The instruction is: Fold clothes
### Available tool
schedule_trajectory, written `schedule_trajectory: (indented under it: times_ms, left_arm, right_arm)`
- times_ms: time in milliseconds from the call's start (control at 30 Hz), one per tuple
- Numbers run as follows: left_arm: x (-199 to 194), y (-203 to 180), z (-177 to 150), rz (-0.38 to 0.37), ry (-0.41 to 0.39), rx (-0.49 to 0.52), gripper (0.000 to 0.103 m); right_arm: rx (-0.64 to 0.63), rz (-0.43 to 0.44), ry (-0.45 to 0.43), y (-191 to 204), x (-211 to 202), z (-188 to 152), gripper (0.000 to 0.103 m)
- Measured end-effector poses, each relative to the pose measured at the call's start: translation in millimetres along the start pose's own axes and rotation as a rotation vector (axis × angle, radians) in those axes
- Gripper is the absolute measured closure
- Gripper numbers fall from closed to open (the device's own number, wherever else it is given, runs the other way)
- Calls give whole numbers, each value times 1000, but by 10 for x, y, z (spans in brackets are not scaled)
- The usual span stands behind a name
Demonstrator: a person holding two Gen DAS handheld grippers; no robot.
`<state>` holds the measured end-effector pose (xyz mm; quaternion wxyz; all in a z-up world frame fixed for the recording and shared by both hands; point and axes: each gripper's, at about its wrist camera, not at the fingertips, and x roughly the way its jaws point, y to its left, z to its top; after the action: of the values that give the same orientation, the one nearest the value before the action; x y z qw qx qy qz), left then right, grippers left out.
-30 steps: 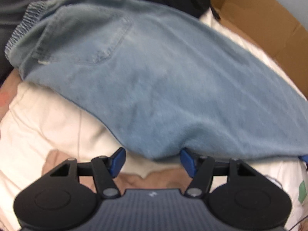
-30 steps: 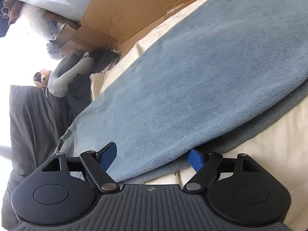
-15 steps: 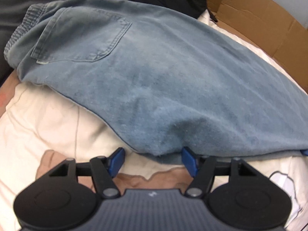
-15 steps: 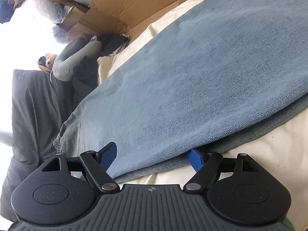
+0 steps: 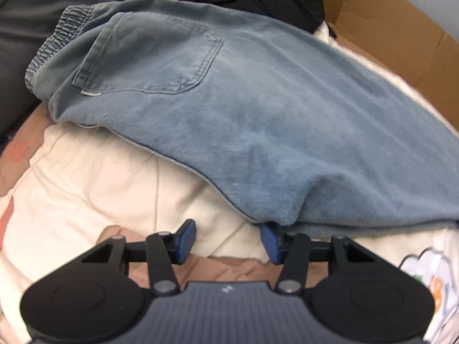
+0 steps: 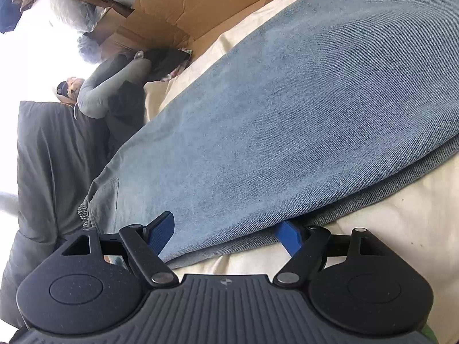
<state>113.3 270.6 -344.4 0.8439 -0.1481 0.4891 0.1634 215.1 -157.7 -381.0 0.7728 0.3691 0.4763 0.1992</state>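
While the left gripper (image 5: pixel 228 240) is closing its jaws with only cream bedding (image 5: pixel 114 183) between them, the jeans (image 5: pixel 258 120) are lying just beyond its right pad. The right gripper (image 6: pixel 228 233) is holding its jaws wide around the jeans' edge, unclamped. Beyond, cardboard (image 6: pixel 200 3) is bordering both views; only the right shows a dark cushion (image 6: pixel 54 157).

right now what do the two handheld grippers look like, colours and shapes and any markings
Both look alike. The left gripper and the right gripper each have a black ribbed body with a small pale mark at its centre, two rounded black lobes with shallow round recesses, black linkage arms on silver pivot pins, and blue finger pads. No cables, hands or sleeves are visible.
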Motion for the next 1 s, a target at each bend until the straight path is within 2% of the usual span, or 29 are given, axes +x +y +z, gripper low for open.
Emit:
schedule_trajectory:
  times_ms: [133,233,500,567,600,633,700,733,767,800,833,867,1000]
  left_arm:
    - [-137,-17,54,-67,-65,-17,47]
    - [-126,-12,92,-81,-72,-53,43]
    - [182,-160,54,-42,-56,-69,36]
    - [207,-188,54,-22,-64,-43,37]
    - [201,-186,57,-14,-68,-34,46]
    - [186,-168,56,-9,-72,-38,59]
    - [169,-105,51,-22,-63,-51,65]
    - [154,-76,37,-36,-57,-58,72]
    - [127,-63,20,-44,-53,-54,74]
    - [96,-63,8,-47,-53,-42,78]
    - [67,-66,2,-50,-53,-32,80]
    - [40,-66,-6,-52,-54,-23,81]
    - [41,-30,-31,-59,-30,-10,83]
  right_arm:
    - [1,-1,1,-13,-1,-11,22]
    - [-6,-3,4,-12,2,-18,22]
    - [-8,-6,5,-15,3,-19,22]
    - [-6,-5,3,-21,-3,-20,23]
    - [-4,-5,1,-25,-7,-20,24]
    - [1,-9,-5,-37,-16,-22,27]
    - [12,-16,-18,-62,-34,-25,34]
    - [15,-24,-23,-73,-42,-27,42]
    - [17,-45,-28,-90,-53,-28,54]
    - [20,-65,-33,-108,-63,-28,63]
    - [23,-86,-38,-127,-74,-29,80]
    - [36,-100,-41,-166,-86,-27,86]
    - [54,-101,-51,-248,-121,-39,87]
